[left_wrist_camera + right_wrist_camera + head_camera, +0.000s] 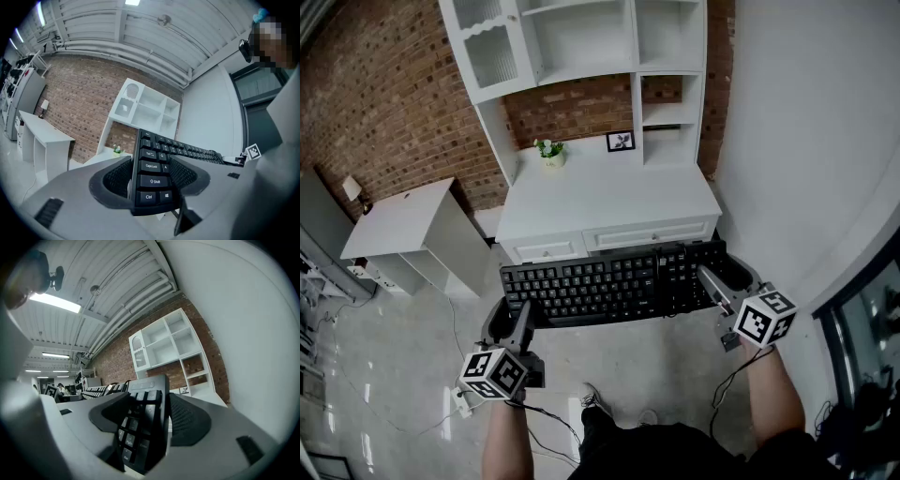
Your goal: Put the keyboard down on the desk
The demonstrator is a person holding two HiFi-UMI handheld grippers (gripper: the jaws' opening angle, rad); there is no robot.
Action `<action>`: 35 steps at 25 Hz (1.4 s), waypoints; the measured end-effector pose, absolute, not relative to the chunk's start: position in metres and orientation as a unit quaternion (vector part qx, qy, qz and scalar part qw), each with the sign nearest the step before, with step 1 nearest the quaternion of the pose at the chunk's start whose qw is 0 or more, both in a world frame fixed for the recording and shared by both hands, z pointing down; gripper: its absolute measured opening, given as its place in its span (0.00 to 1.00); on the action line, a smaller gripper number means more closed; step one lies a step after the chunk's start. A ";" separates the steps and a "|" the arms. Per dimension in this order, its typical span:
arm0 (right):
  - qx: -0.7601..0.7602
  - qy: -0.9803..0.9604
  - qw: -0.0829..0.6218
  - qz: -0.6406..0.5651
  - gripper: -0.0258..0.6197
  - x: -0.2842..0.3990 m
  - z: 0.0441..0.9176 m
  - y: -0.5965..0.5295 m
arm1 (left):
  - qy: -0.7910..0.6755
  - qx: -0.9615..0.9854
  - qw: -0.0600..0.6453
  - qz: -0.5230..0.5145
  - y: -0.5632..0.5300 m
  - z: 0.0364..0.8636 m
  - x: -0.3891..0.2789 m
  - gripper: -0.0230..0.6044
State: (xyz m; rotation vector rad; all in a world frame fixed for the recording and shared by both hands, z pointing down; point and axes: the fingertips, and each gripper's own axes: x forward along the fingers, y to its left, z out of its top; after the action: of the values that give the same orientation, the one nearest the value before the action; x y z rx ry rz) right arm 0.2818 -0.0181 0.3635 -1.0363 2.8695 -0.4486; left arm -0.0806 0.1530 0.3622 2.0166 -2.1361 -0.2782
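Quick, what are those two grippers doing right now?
Left gripper: closed on the keyboard, at its left end.
Right gripper: closed on the keyboard, at its right end.

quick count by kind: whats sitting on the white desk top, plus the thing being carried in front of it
black full-size keyboard, carried: 1
small green plant in a white pot, on the desk: 1
small black-framed picture, on the desk: 1
total: 3

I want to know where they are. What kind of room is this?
Probably a study corner set up inside a workshop: a white desk with shelves against a brick wall, under exposed ceiling pipes.
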 end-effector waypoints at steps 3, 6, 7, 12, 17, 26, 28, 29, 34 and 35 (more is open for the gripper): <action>-0.336 0.930 0.029 -0.147 0.46 0.282 0.355 -0.016 | -0.721 0.680 0.096 -0.093 0.155 0.353 -0.081 0.46; -0.336 0.930 0.029 -0.148 0.46 0.281 0.352 -0.015 | -0.721 0.679 0.098 -0.094 0.156 0.351 -0.081 0.46; -0.336 0.930 0.030 -0.147 0.46 0.281 0.352 -0.015 | -0.722 0.679 0.098 -0.094 0.157 0.351 -0.081 0.46; -0.334 0.931 0.033 -0.145 0.46 0.281 0.358 -0.019 | -0.724 0.676 0.098 -0.096 0.155 0.358 -0.080 0.46; -0.334 0.930 0.032 -0.149 0.46 0.280 0.364 -0.022 | -0.726 0.674 0.099 -0.094 0.153 0.363 -0.081 0.46; -0.339 0.928 0.030 -0.154 0.46 0.287 0.357 -0.019 | -0.726 0.673 0.107 -0.091 0.153 0.356 -0.077 0.46; -0.341 0.927 0.029 -0.155 0.46 0.286 0.357 -0.020 | -0.726 0.673 0.111 -0.090 0.151 0.358 -0.078 0.46; -0.342 0.926 0.028 -0.156 0.46 0.285 0.360 -0.021 | -0.725 0.673 0.112 -0.090 0.150 0.361 -0.079 0.46; -0.348 0.923 0.029 -0.160 0.46 0.285 0.366 -0.022 | -0.721 0.678 0.118 -0.086 0.144 0.368 -0.081 0.46; -0.350 0.923 0.028 -0.161 0.46 0.285 0.366 -0.021 | -0.720 0.678 0.120 -0.086 0.144 0.368 -0.081 0.46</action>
State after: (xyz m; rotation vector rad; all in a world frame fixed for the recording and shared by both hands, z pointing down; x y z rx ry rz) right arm 0.2849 -0.0213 0.3664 -1.0787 2.8474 -0.4968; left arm -0.0811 0.1444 0.3678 1.9800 -2.1045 -0.2508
